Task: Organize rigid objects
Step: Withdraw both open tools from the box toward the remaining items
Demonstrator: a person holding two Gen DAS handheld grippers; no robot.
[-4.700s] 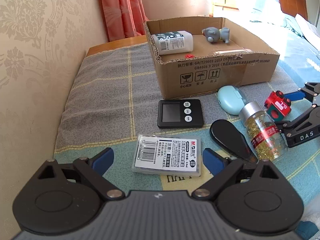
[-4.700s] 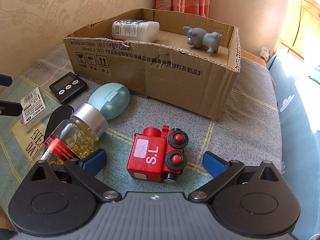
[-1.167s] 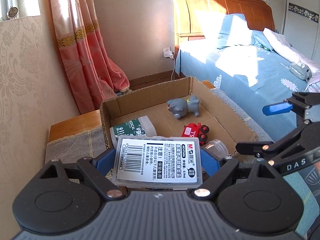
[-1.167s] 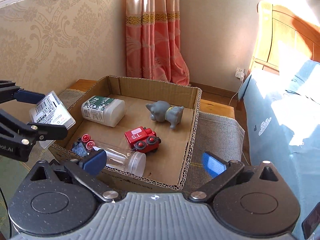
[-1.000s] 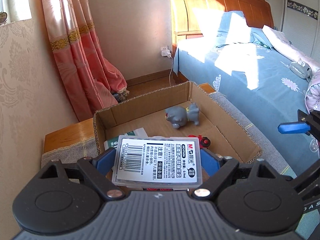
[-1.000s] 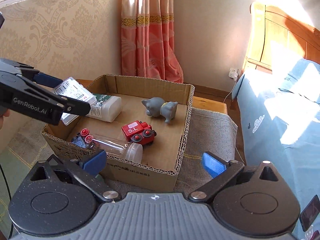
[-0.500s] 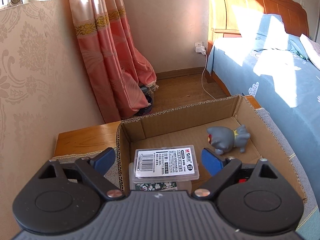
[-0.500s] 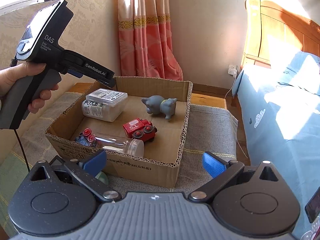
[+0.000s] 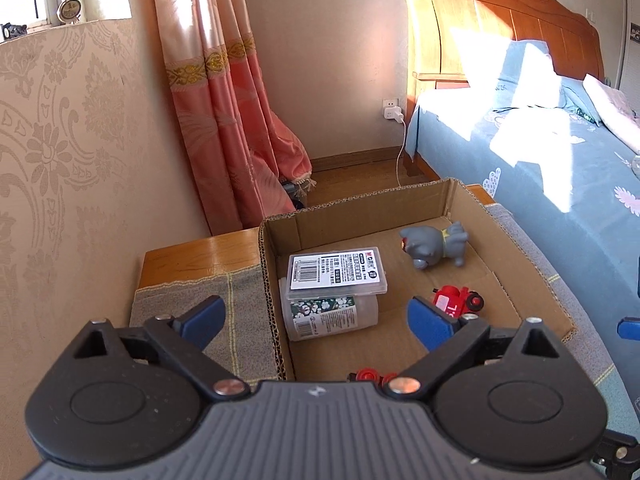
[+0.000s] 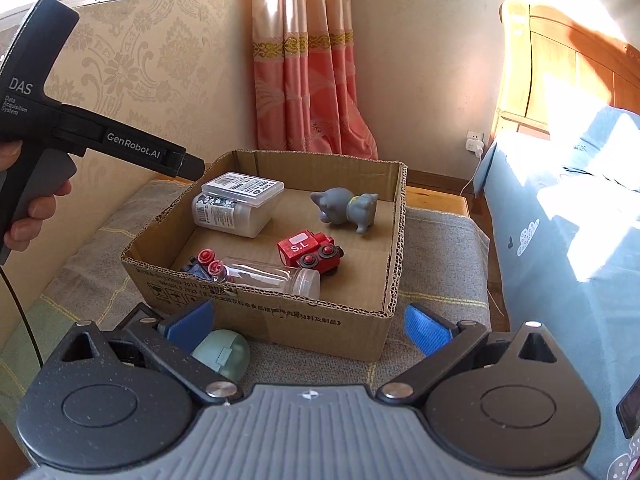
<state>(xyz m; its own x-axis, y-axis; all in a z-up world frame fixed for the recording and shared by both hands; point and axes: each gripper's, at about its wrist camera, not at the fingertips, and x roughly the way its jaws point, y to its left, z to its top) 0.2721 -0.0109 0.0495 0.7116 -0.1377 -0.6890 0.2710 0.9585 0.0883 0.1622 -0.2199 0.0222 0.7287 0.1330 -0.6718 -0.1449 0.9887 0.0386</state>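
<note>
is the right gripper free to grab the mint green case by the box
Probably yes. The right gripper is open and empty, and the mint green case lies uncovered outside the cardboard box, just beneath its left finger.

"S.L" on red toy train (image 10: 308, 251), "DAS" and "GenRobot.AI" on left gripper's handle (image 10: 80, 128)
</note>
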